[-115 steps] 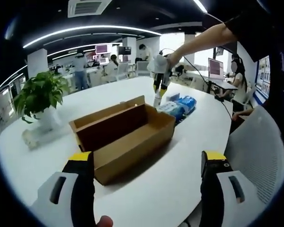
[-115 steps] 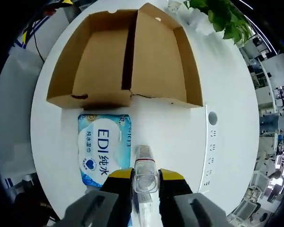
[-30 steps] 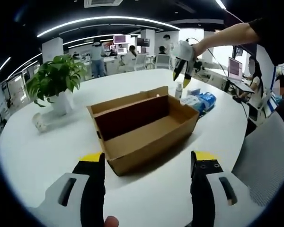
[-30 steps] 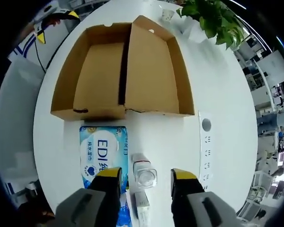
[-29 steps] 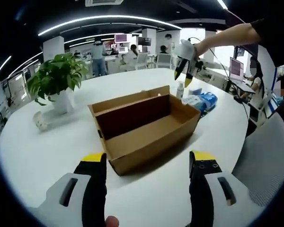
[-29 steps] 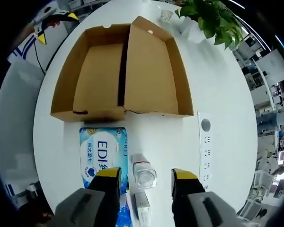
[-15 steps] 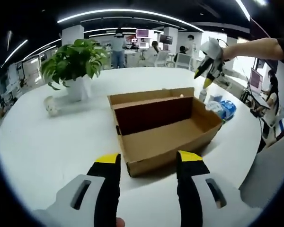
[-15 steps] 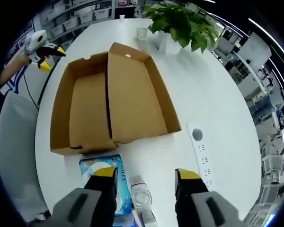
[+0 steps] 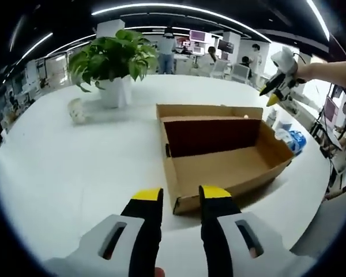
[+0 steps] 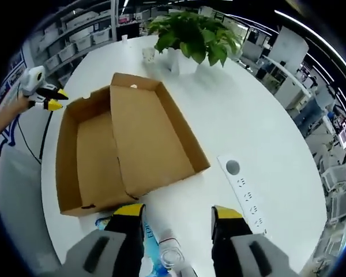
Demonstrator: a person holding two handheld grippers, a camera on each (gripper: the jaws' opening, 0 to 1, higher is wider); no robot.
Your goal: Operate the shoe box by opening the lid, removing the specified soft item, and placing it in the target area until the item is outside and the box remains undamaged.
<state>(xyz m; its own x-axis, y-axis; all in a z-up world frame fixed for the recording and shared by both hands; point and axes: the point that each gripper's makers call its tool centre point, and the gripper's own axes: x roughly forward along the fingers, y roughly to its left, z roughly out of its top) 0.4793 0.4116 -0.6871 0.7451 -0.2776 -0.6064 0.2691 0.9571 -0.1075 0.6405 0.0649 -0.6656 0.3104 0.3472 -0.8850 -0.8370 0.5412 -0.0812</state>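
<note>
The open brown cardboard shoe box (image 9: 225, 153) is sitting on the round white table (image 9: 75, 161). The left gripper (image 9: 181, 199) is hovering nearly closed, empty, near the box's end; the right gripper (image 10: 176, 217), spread wide, is hanging above the box's side

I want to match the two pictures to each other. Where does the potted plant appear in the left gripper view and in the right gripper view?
Left gripper view: the potted plant stands at the upper left, on the white table, beyond the left end of the open cardboard box.
Right gripper view: it is at the top centre, past the far end of the box.
Shared landmark: the open cardboard box.
</note>
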